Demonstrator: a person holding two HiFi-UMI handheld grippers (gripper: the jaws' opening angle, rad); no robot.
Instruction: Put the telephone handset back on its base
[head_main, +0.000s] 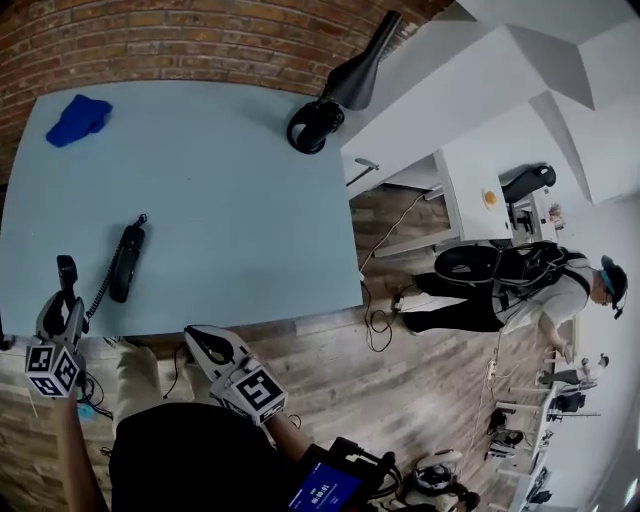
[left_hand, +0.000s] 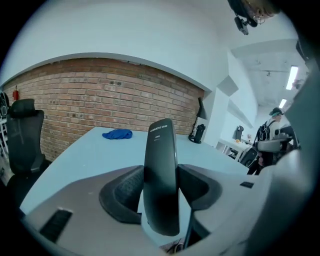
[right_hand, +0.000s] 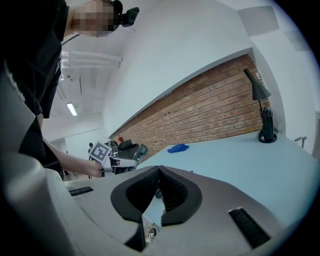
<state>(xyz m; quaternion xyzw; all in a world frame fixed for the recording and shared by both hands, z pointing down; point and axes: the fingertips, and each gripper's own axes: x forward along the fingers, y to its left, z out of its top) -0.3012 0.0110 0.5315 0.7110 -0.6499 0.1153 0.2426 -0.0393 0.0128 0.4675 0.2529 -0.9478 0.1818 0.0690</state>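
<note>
- Left tongs (head_main: 63, 305) clamped on upright handset (left_hand: 161, 175).
- Not yet seated: base (head_main: 126, 262) just ahead-right, on the bench (head_main: 240, 190).
- Right tongs (right_hand: 159, 189) closed, empty.

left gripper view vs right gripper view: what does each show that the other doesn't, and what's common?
Left gripper view only: the handset close up, clamped in the left gripper, and a distant person in a cap. Right gripper view only: the right gripper, shut and empty, and the left hand carrying the left gripper. Both: the blue table, blue cloth, lamp and brick wall.
</note>
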